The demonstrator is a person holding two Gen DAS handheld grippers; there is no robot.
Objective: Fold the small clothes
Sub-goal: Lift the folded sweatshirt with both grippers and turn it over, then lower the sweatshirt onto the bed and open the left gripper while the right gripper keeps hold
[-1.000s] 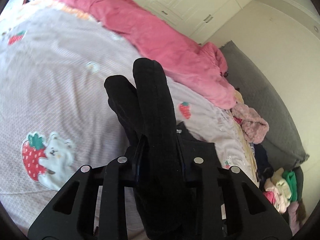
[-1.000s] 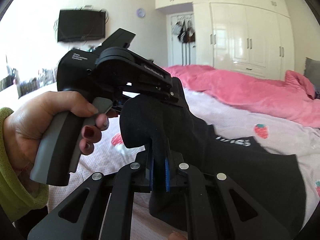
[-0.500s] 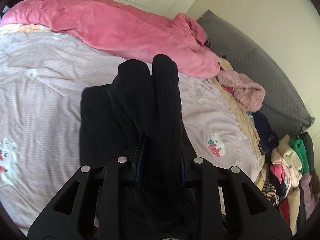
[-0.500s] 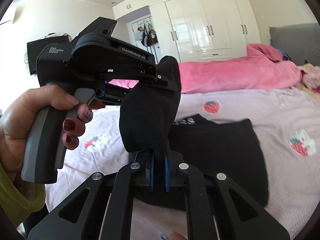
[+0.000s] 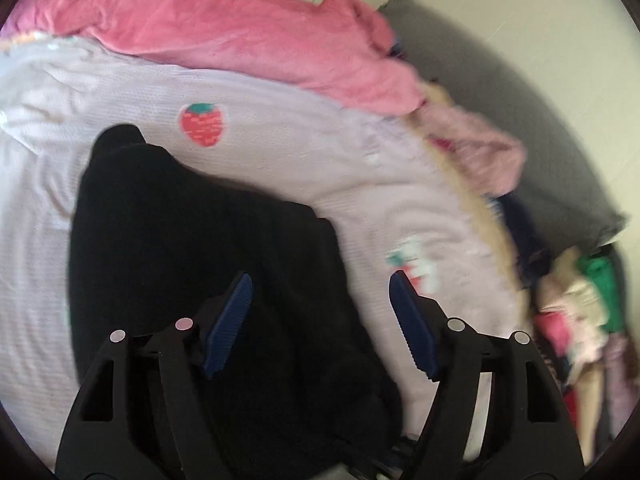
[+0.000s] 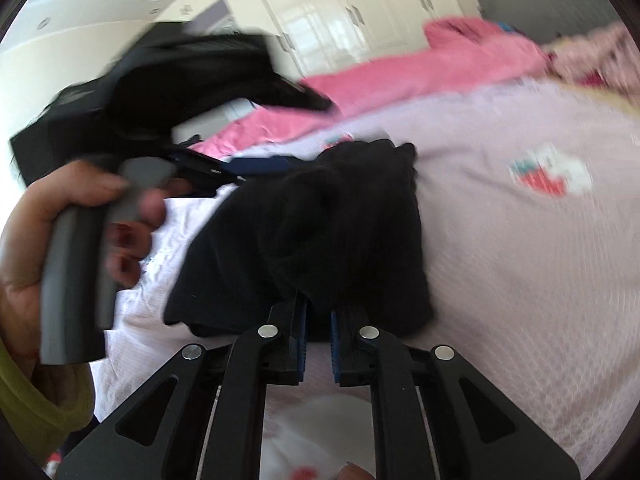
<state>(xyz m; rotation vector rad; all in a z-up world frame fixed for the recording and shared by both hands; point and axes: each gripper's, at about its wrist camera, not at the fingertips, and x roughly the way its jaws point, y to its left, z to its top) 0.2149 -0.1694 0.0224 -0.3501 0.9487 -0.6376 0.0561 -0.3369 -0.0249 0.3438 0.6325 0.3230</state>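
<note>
The black garment (image 6: pixel 320 232) is pinched by the right tool (image 6: pixel 318 344); the left tool (image 5: pixel 320 320) is spread wide, empty. The fold could be dragged undone if lifted.

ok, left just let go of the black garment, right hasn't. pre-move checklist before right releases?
1. Left gripper open, nothing between its pads: ok.
2. Right gripper shut on the black garment: ok.
3. Black garment lying on the bedspread, not hanging: ok under the left gripper; the bunched end at the right gripper, cannot tell.
4. Fold edges aligned: cannot tell, both views are blurred.
5. Garment apart from the pink blanket: ok.
6. Garment apart from the clothes pile at the bed's edge: ok.
</note>
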